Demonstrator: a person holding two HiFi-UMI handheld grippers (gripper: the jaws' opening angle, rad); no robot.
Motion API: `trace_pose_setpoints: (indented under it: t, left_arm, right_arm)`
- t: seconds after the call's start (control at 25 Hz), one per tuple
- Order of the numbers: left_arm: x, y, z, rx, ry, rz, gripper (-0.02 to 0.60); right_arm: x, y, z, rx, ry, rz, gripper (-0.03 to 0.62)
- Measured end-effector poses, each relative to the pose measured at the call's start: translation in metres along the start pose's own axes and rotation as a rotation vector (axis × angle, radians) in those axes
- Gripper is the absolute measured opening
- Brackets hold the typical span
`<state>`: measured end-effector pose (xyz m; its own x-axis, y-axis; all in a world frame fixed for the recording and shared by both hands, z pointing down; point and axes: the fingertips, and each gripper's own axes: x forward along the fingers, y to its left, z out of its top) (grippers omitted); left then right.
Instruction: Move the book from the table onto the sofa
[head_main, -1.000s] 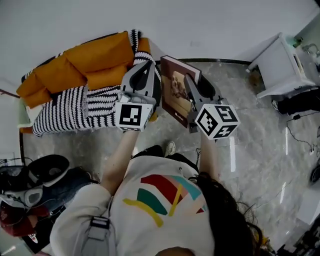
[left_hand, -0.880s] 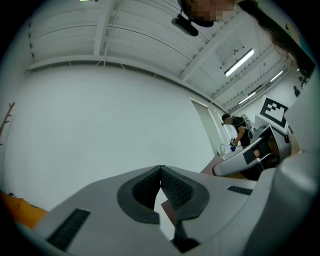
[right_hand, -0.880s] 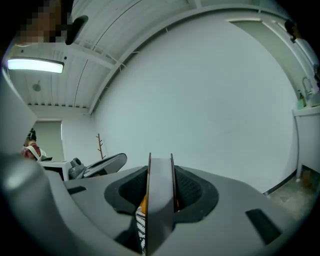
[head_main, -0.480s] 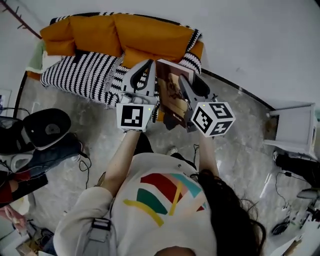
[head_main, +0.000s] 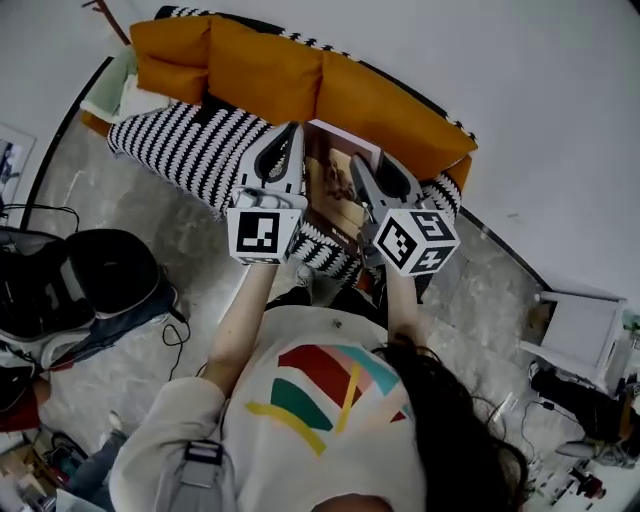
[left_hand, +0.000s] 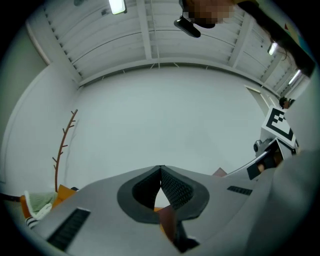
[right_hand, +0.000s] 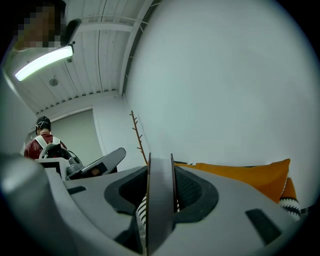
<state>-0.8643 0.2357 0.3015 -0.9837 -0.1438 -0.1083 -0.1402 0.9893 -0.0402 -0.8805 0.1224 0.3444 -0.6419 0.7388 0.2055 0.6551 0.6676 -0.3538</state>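
Observation:
The book (head_main: 335, 190), brown with a picture on its cover, stands on edge in the air between both grippers, over the sofa's front. The sofa (head_main: 270, 75) has orange cushions and a black-and-white striped blanket (head_main: 180, 150) on its seat. My left gripper (head_main: 289, 135) is shut on the book's left edge; in the left gripper view a brown sliver of the book (left_hand: 167, 222) sits low between the closed jaws (left_hand: 160, 170). My right gripper (head_main: 362, 165) is shut on the book's right side. In the right gripper view the book's edge (right_hand: 160, 200) fills the gap between the pads.
A black chair and bags (head_main: 100, 285) sit on the marble floor at the left. At the right stands a white table (head_main: 575, 330) with cables near it. A bare-branch coat rack (left_hand: 62, 145) stands by the wall. Another person (right_hand: 45, 142) is in the background.
Both grippers have swung together with the book toward the sofa. The sofa has come from the upper left to straight ahead, under the book. The grip looks the same.

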Motion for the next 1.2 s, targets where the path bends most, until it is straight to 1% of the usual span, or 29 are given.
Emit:
trace_pose_setpoints:
  t: [0.12, 0.24, 0.36, 0.52, 0.68, 0.88, 0.96, 1.04, 1.08, 1.16, 1.2]
  left_arm:
    - [-0.001, 0.042, -0.018, -0.025, 0.033, 0.066, 0.008]
    - [-0.003, 0.073, -0.04, -0.034, 0.083, 0.111, 0.008]
    - [-0.011, 0.094, -0.067, -0.054, 0.124, 0.157, 0.008]
    - [-0.012, 0.115, -0.107, -0.073, 0.183, 0.2, 0.008]
    - [0.009, 0.145, -0.147, -0.08, 0.222, 0.224, 0.008]
    - [0.03, 0.154, -0.21, -0.101, 0.294, 0.225, 0.008]
    - [0.039, 0.156, -0.236, -0.099, 0.32, 0.219, 0.008]
    - [0.048, 0.159, -0.262, -0.078, 0.344, 0.211, 0.008]
    - [0.054, 0.162, -0.273, -0.07, 0.339, 0.214, 0.008]
    - [0.065, 0.169, -0.288, -0.077, 0.304, 0.235, 0.008]
    - [0.067, 0.17, -0.291, -0.082, 0.29, 0.243, 0.008]
  right_arm:
    - [0.036, 0.007, -0.016, 0.027, 0.055, 0.024, 0.159]
    - [0.068, 0.007, -0.034, 0.034, 0.111, 0.027, 0.158]
    - [0.092, 0.003, -0.057, 0.053, 0.162, 0.028, 0.158]
    - [0.133, -0.023, -0.085, 0.096, 0.212, 0.012, 0.158]
    - [0.195, -0.053, -0.101, 0.156, 0.172, 0.016, 0.158]
    - [0.254, -0.099, -0.157, 0.284, 0.115, -0.001, 0.159]
    - [0.277, -0.117, -0.182, 0.319, 0.106, -0.014, 0.159]
    - [0.298, -0.133, -0.216, 0.31, 0.147, -0.021, 0.16]
    - [0.31, -0.142, -0.235, 0.282, 0.18, -0.029, 0.16]
    - [0.327, -0.16, -0.259, 0.208, 0.216, -0.078, 0.161]
    - [0.327, -0.168, -0.262, 0.182, 0.203, -0.112, 0.183]
